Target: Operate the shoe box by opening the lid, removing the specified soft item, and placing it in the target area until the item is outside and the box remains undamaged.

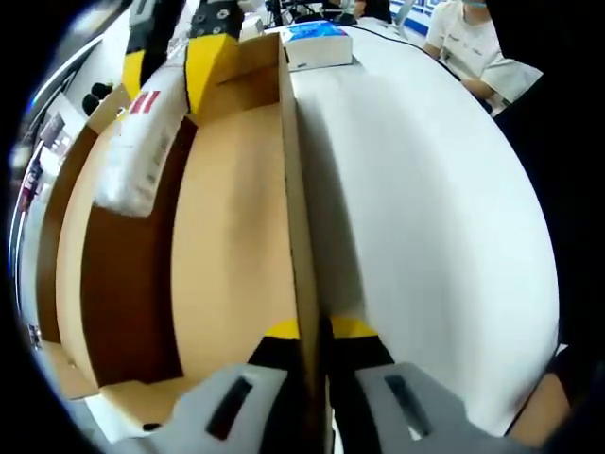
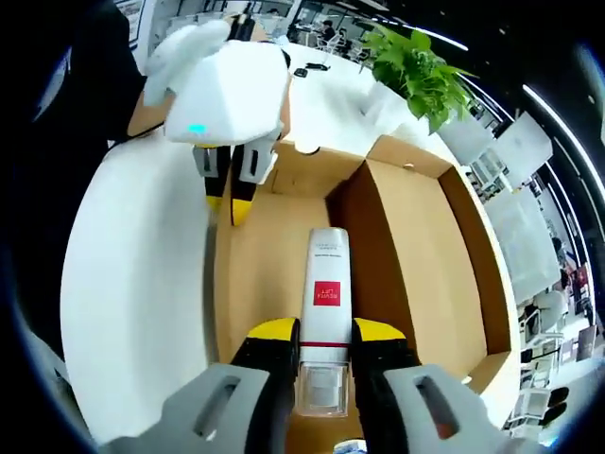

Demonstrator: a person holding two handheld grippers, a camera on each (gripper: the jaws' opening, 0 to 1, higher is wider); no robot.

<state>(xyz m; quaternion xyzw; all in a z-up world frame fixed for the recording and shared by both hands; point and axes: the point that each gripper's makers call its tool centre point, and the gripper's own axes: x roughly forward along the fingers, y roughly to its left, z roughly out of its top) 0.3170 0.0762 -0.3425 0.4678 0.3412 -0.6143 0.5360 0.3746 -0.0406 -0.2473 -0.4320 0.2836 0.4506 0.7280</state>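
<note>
An open cardboard shoe box [image 1: 227, 218] lies on the white table [image 1: 425, 189]. My left gripper [image 1: 316, 328] is shut on the box's upright side wall [image 1: 291, 189], which runs between its yellow tips. In the right gripper view the left gripper [image 2: 232, 194] grips that wall at the far left of the box [image 2: 265, 265]. My right gripper [image 2: 325, 331] is shut on a soft white tube with a red label [image 2: 326, 284], held over the box floor. In the left gripper view the right gripper [image 1: 175, 57] holds the tube [image 1: 142, 151], which hangs down inside the box.
The box's lid half [image 2: 444, 274] lies open beside the tray. A blue-and-white carton [image 1: 317, 43] stands past the box's far end. A seated person [image 1: 468, 43] is at the table's far side. A green plant [image 2: 421, 66] stands behind the box.
</note>
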